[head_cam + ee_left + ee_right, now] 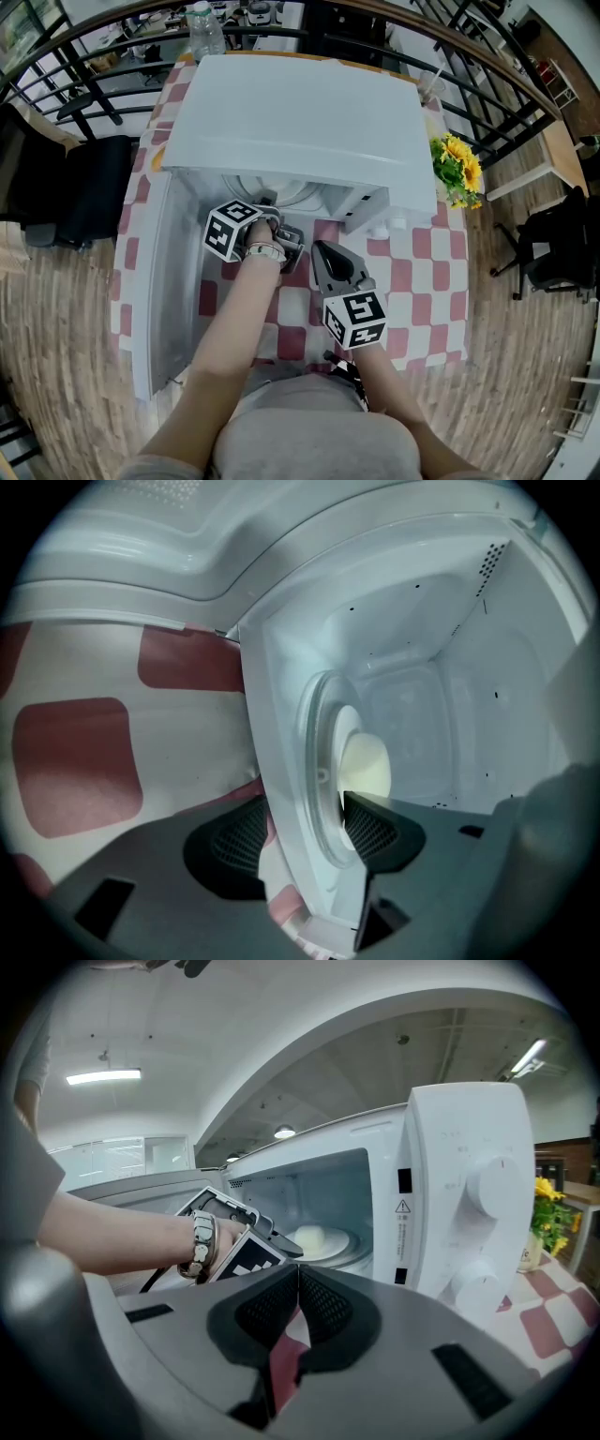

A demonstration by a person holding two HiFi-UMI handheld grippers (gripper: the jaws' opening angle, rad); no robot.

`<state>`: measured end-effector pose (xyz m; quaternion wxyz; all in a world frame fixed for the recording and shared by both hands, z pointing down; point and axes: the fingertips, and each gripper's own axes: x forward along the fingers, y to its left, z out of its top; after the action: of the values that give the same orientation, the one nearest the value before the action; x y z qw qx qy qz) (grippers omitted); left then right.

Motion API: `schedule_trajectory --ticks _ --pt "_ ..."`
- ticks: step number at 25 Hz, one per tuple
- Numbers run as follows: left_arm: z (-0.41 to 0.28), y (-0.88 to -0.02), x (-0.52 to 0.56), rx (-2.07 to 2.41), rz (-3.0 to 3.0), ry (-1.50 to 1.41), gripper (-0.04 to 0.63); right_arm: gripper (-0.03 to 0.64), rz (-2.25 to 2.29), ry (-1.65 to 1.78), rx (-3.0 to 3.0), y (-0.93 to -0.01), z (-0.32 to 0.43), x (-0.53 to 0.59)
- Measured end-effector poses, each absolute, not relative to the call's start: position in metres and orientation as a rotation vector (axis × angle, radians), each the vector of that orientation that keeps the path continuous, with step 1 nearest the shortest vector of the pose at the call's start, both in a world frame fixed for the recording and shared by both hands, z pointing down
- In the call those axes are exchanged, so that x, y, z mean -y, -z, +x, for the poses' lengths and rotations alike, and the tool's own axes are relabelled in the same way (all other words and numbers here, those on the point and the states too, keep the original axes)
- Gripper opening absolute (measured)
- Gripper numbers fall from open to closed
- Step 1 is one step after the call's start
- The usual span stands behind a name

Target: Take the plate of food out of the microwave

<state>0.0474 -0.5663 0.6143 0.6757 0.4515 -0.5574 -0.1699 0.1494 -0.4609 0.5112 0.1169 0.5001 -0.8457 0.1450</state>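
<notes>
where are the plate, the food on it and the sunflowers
plate [341,1242]: right gripper view, on its rim just right of the food
food [309,1237]: right gripper view, middle of the pale lump
sunflowers [457,152]: head view, on a yellow bloom

We see the white microwave [300,122] standing on a red-checked table [412,272], its door [159,300] swung open to the left. Inside, a round white plate [330,1245] lies flat on its floor, bearing a pale rounded lump of food [310,1236].
</notes>
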Motion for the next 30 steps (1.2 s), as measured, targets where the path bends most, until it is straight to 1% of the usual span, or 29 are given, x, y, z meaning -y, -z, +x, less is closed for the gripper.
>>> schedule_trajectory --ticks 4,10,14,23,24,30 --pt "0.048 -0.611 0.562 1.237 1.038 0.371 0.237 0.026 1.464 -0.426 2.48 -0.51 0.148 0.459" --pt "0.049 -0.605 0.556 1.214 1.078 0.362 0.172 0.026 1.463 -0.426 2.483 -0.509 0.146 0.455" --pt "0.049 -0.602 0.553 1.176 1.077 0.389 0.129 0.026 1.476 -0.434 2.475 -0.51 0.149 0.454" --pt "0.048 -0.596 0.55 1.115 1.056 0.456 0.063 0.026 1.493 -0.444 2.47 -0.51 0.151 0.453" --pt "0.048 -0.595 0.55 1.115 1.057 0.461 0.035 0.026 1.492 -0.443 2.472 -0.509 0.151 0.453" --pt "0.047 -0.594 0.55 1.099 1.06 0.499 0.032 0.026 1.501 -0.443 2.466 -0.51 0.154 0.453"
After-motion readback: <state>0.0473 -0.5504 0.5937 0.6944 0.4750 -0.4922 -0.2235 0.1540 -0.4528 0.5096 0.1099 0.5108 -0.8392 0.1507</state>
